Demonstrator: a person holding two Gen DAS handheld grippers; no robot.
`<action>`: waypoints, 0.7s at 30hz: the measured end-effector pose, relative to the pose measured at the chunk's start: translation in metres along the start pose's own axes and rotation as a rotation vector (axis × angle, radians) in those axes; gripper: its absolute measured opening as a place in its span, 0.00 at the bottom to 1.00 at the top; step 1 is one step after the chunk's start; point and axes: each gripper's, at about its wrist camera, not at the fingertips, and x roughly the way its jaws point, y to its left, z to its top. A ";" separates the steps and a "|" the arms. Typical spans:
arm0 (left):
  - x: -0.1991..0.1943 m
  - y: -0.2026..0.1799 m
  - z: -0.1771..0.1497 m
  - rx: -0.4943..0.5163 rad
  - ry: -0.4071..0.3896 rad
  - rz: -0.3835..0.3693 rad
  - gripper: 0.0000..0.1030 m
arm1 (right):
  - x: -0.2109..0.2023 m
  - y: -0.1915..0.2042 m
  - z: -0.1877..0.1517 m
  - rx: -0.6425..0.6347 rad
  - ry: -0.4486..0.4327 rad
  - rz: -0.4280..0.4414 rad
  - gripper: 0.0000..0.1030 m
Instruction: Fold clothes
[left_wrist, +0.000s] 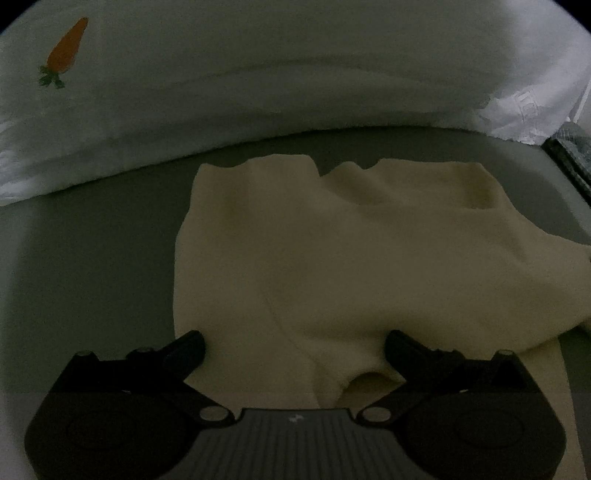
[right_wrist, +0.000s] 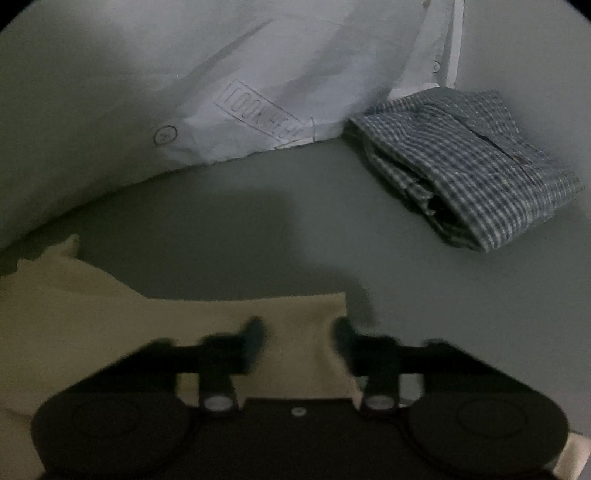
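My left tool (left_wrist: 293, 345) gapes over the cream garment (left_wrist: 332, 251); my right tool (right_wrist: 299, 332), half-open (empty too), straddles its sleeve end (right_wrist: 295, 314)

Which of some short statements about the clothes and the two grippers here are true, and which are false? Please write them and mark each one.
1. The left hand-held gripper is open over the cream garment. True.
2. The right hand-held gripper is shut on the checked shirt. False: it is open, over a cream edge; the shirt lies apart.
3. The checked shirt is already folded. True.
4. The pillow bears a strawberry. False: a carrot.
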 end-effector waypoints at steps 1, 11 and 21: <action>0.000 0.000 0.000 -0.002 -0.002 0.002 1.00 | -0.001 0.001 0.001 -0.016 -0.006 -0.007 0.07; -0.024 0.013 0.020 -0.157 0.130 0.002 0.99 | -0.134 0.070 0.027 -0.271 -0.371 0.163 0.05; -0.161 0.071 -0.097 -0.400 -0.031 -0.010 0.99 | -0.294 0.180 -0.124 -0.816 -0.414 0.734 0.05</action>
